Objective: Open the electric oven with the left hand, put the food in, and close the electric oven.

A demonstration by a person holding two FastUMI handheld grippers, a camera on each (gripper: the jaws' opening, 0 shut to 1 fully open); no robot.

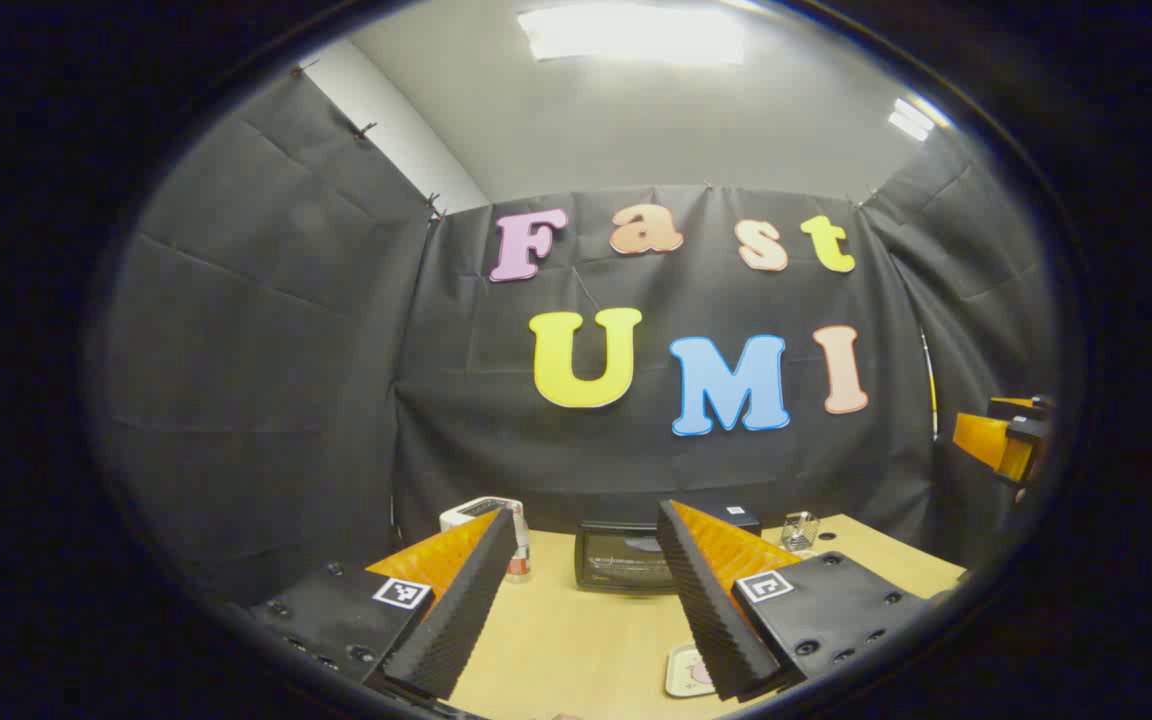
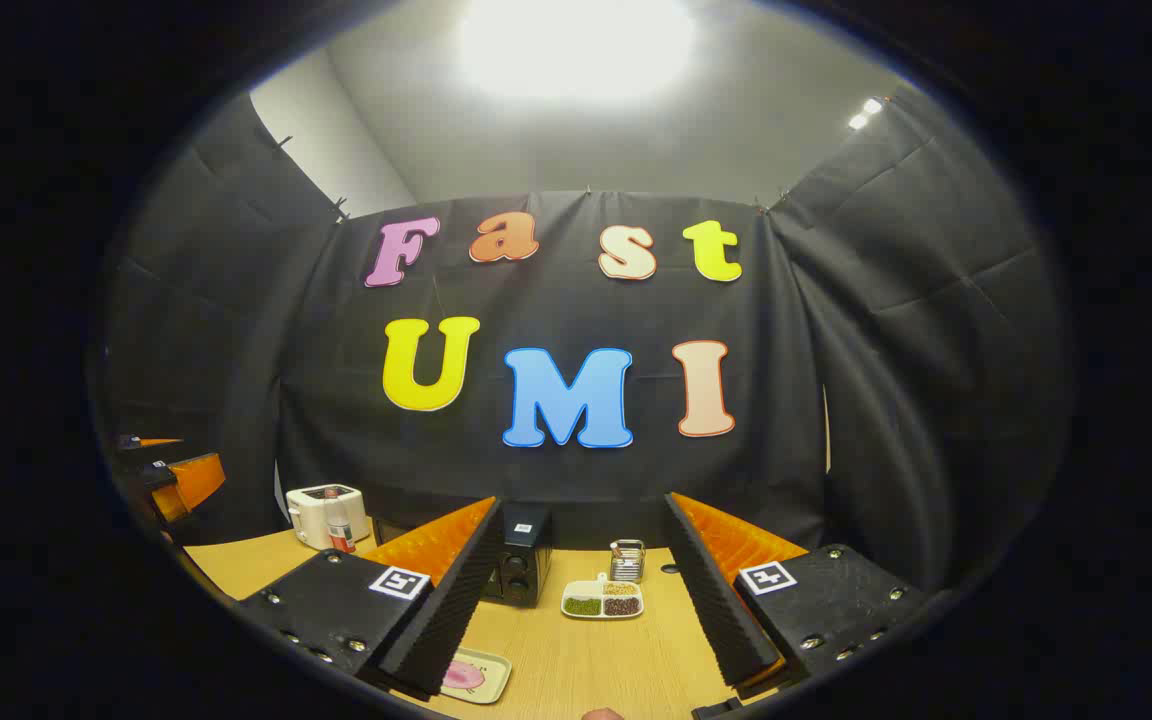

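Both grippers hang spread and empty over the pale wooden table (image 1: 576,640), the left gripper (image 1: 584,600) facing the closed black electric oven (image 1: 621,560) at the table's back, while the right gripper (image 2: 581,600) looks on a white divided dish of grains (image 2: 602,598) and a pink-printed small tray (image 2: 476,676).

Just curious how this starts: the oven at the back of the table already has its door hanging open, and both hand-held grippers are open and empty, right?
Not quite: in the left gripper view the electric oven has its door shut. Both hand-held grippers, left and right, are open and empty.
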